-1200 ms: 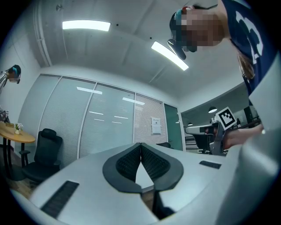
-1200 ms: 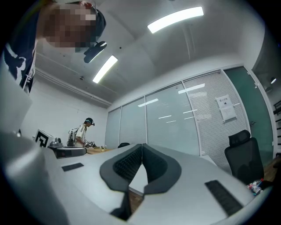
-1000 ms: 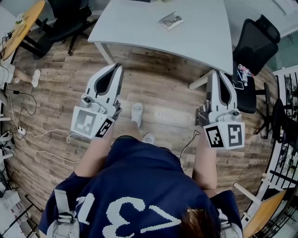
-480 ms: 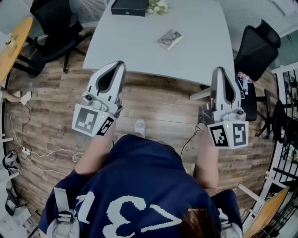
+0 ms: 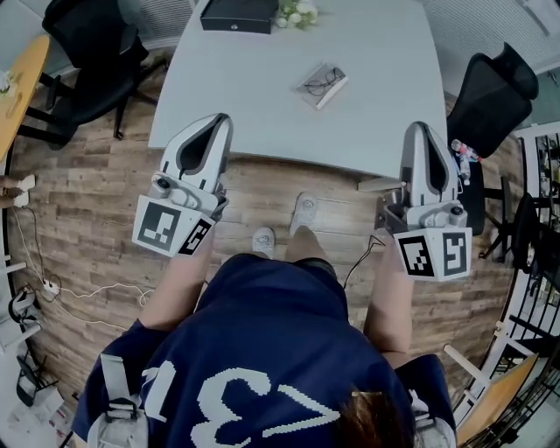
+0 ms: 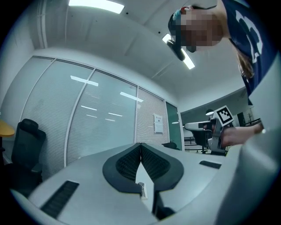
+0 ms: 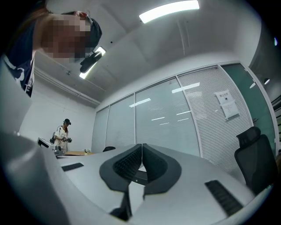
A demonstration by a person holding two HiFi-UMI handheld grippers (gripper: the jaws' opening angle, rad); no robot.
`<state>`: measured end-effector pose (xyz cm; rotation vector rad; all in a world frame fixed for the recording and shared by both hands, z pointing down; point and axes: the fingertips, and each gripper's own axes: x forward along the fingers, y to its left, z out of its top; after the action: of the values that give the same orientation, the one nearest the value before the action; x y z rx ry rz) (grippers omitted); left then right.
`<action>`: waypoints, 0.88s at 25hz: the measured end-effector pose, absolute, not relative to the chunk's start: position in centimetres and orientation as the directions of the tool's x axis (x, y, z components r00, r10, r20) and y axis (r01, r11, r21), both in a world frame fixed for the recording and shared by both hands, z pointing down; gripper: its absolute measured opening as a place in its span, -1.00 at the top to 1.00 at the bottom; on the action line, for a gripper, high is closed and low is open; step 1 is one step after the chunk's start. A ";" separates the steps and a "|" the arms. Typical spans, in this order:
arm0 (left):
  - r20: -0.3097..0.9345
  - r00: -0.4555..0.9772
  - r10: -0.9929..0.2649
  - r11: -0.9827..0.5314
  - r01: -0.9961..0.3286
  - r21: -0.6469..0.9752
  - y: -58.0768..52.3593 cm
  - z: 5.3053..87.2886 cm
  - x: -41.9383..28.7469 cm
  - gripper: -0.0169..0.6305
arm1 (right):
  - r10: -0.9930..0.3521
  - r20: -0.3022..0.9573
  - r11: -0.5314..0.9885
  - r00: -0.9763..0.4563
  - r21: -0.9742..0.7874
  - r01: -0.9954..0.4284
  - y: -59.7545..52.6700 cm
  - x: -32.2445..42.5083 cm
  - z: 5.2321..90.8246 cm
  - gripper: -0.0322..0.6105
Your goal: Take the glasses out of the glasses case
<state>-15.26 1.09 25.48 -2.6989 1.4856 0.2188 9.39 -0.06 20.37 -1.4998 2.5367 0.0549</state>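
An open glasses case (image 5: 321,85) with dark-framed glasses in it lies near the middle of the grey table (image 5: 262,87) in the head view. My left gripper (image 5: 212,122) is held at the table's near edge, left of the case, its jaws shut and empty. My right gripper (image 5: 420,131) hangs at the near right corner, also shut on nothing. Both gripper views point up at glass walls and ceiling; the left gripper (image 6: 140,145) and right gripper (image 7: 142,145) show tips pressed together. The case is not in either gripper view.
A black box (image 5: 238,15) and small flowers (image 5: 296,12) sit at the table's far edge. Black office chairs stand at the left (image 5: 87,52) and right (image 5: 490,87). Wood floor with cables (image 5: 52,280) lies below. Another person (image 7: 63,136) stands far off.
The table has come closer in the head view as the person walks toward it; both grippers now reach its near edge. Jaws stay shut.
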 end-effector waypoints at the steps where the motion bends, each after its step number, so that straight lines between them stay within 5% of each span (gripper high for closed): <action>1: -0.147 0.523 -0.840 -0.531 -0.847 0.024 0.4 25.6 -15.2 0.90 | -0.860 -0.186 0.493 -0.474 -0.067 -0.868 -1.0 9.4 20.5 0.82; 22: -0.157 0.350 -0.923 -0.357 -0.934 0.017 -18.3 24.6 -9.4 0.91 | -0.640 -0.142 0.755 -0.755 0.062 -0.652 -24.2 11.0 19.8 0.82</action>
<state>-9.43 -18.29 24.61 -2.5181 1.7362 0.2144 11.00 -24.20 19.76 -1.0484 2.8375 0.1639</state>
